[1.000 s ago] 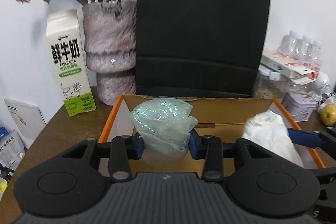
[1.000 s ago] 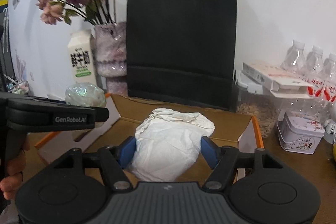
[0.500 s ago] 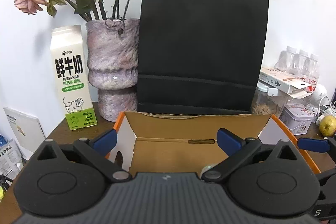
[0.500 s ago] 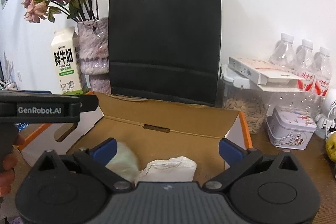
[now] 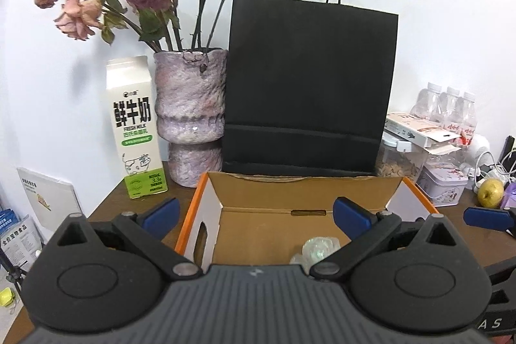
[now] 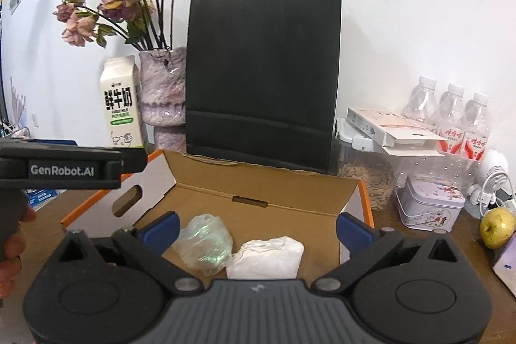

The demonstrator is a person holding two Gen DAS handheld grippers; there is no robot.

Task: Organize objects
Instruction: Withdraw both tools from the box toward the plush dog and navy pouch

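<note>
Cardboard walls of the open box (image 6: 264,182) sit ahead of both my grippers, which tilt slightly downward over its near edge. My left gripper (image 5: 254,213) and right gripper (image 6: 258,226) both stand wide open, holding nothing. On the box floor, the shiny crumpled wrapper (image 6: 206,244) lies touching the white wad of paper (image 6: 266,257).

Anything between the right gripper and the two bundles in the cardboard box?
Nothing visible. The right gripper is open above the cardboard box, and the iridescent bundle and white bundle lie exposed on its floor, side by side.
</note>
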